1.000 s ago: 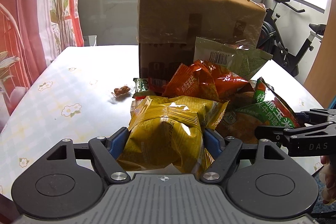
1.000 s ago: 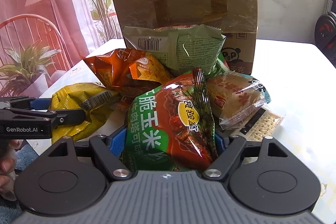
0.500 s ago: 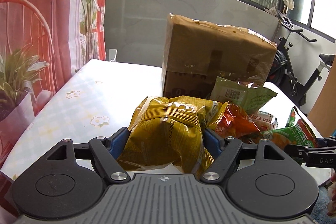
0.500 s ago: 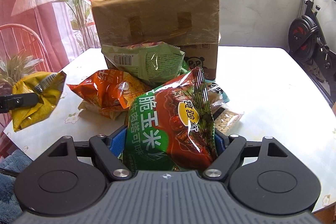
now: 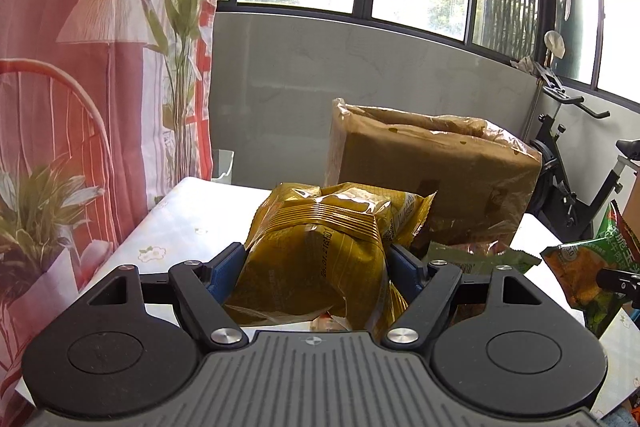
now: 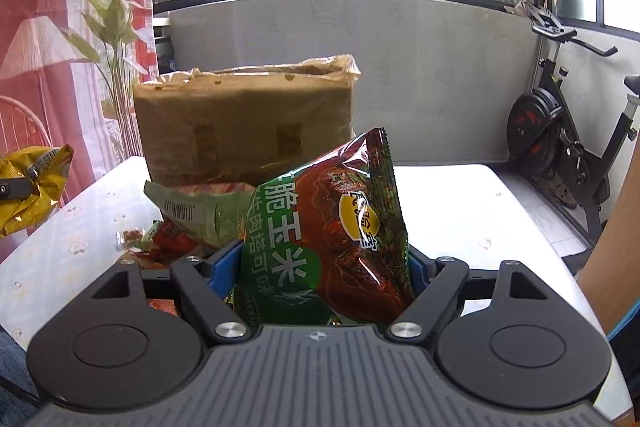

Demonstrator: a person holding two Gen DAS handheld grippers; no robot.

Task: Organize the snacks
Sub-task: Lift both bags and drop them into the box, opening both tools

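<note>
A yellow snack bag [image 5: 320,255], crinkled and puffed, is held up off the surface between two blue fingers [image 5: 226,269]. A green and dark red snack bag [image 6: 332,235] with a yellow logo is held upright the same way. A pale green packet [image 6: 196,207] and small red packets [image 6: 168,239] lie heaped against a tall brown paper bag [image 6: 244,131].

Each wrist camera sat low behind its own gripper, looking forward and slightly down across the table [image 6: 460,211], close to it. Both views shared the brown paper bag [image 5: 432,167] [image 6: 244,123], the windows behind, and the exercise bike [image 6: 560,143].
</note>
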